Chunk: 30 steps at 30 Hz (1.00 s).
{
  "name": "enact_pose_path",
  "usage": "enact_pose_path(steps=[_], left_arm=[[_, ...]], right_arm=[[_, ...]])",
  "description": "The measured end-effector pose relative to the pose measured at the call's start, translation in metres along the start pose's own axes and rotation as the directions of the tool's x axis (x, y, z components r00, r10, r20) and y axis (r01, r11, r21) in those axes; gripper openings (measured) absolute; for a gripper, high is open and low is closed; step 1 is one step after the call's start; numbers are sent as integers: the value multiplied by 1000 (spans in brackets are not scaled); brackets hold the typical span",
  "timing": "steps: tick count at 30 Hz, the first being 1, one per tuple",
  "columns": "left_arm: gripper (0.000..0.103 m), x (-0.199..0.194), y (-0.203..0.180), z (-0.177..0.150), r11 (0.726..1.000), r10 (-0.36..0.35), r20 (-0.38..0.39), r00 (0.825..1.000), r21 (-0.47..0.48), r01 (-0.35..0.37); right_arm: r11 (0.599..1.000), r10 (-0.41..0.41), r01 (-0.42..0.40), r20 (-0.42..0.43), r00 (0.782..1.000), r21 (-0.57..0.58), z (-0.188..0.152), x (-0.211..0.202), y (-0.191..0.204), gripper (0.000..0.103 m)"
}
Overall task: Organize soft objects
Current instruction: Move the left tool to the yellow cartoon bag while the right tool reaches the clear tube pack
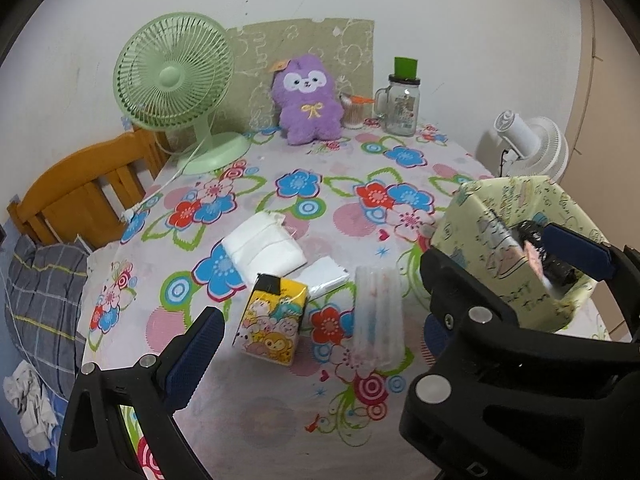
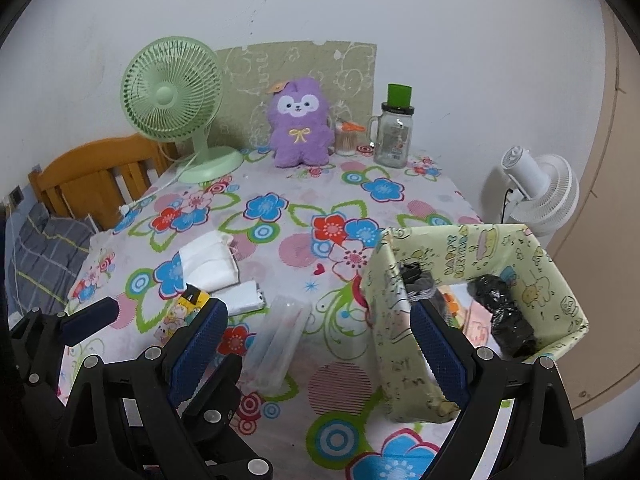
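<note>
I hold both grippers over the flower-printed bench (image 2: pixel 304 200), and both are empty: my left gripper (image 1: pixel 316 320) has its fingers spread wide above the soft packs, and my right gripper (image 2: pixel 320 344) is just as wide, its right finger (image 2: pixel 440 348) reaching over the near wall into the pale green cartoon-printed box (image 2: pixel 472 248). I judge the sorting only partly done. Inside the box I can see a crumpled black bundle (image 2: pixel 504 320), a dark grey bundle (image 2: pixel 418 278) and something pink and orange at the bottom that I cannot make out. Still out on the bench are the folded white cloth (image 1: pixel 264 242), a small flat white packet (image 1: pixel 324 276) just beside it, the yellow cartoon-printed tissue pack (image 1: pixel 272 318), and the long clear plastic-wrapped pack (image 1: pixel 376 312), all lying close together near the box. The purple plush toy (image 1: pixel 306 100) sits well apart at the back against the wall, between the green desk fan (image 1: pixel 176 80) and the glass mug jar (image 1: pixel 400 104). By my reckoning, four or five soft things remain to go in.
</note>
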<state>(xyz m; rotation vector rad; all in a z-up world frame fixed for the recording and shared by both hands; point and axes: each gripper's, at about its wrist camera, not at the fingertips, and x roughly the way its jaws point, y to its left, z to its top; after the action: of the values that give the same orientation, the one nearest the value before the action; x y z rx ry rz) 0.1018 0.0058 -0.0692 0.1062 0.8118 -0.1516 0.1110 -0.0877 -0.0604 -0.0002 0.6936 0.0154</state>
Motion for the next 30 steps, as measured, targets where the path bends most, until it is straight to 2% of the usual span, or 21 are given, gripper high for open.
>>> enact_pose_path(steps=[6,12,21,26,30], left_arm=[[101,13,13,-5,1000,3,-29,1000,-26,-3],[101,26,24,-10,999,11,-52,999,-38,-13],[101,52,33,-17,999,10,-102,995,-48,-14],[101,65,36,-19,999,21,-120,993,-42,-26],[101,76,38,-18,998,35,-136,990,-40,-41]], right_arm=[[1000,-30,30,11,999,-7,-2,10,11,95],[1000,14,-14,-32,999,9,-8,28,18,94],[1000,29,-28,-99,995,6,-14,56,24,91],[999,42,-40,-141,989,12,-16,73,26,82],[998,63,-59,-175,983,28,-18,86,26,81]])
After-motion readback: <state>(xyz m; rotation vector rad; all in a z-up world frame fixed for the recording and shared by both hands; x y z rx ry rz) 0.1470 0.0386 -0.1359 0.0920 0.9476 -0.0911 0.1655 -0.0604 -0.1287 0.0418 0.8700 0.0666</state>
